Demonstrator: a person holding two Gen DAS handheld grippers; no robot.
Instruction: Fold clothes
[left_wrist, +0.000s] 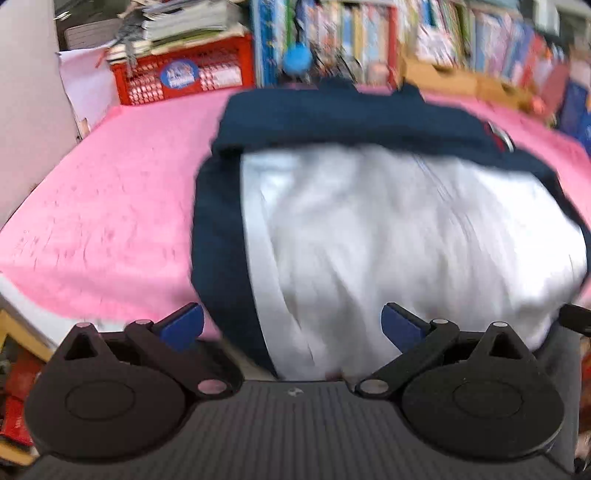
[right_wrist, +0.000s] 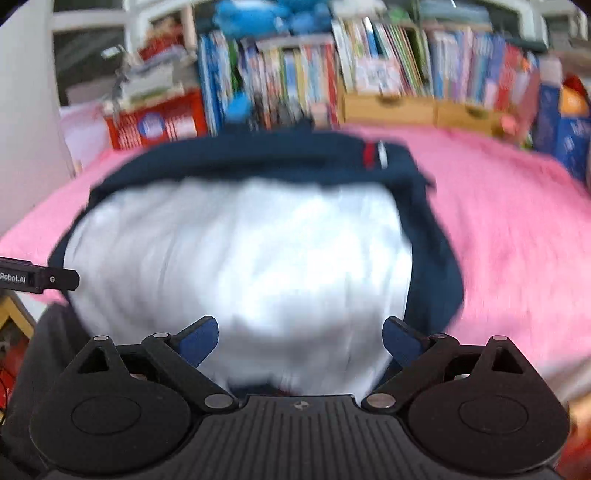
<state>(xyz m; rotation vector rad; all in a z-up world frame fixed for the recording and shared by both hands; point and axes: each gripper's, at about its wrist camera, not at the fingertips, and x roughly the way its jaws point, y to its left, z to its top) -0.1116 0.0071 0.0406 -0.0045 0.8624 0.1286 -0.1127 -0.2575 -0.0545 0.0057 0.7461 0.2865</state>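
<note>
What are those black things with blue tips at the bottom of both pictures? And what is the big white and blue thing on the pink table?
Those black things are grabbers, like big tweezers. A person holds one in each hand, and each has a little camera on it that looks forward between its two blue-tipped fingers. So one picture comes from the left gripper and the other from the right gripper.

Both cameras look at the same piece of clothing, a navy and white garment, lying on a pink cloth that covers the table. It looks partly folded, with white fabric on top and navy around the edges. The pictures are blurry, probably because the hands are moving.

Both grabbers have their fingers spread open, and nothing is held between them. Behind the table stand shelves of books and a red crate.
</note>
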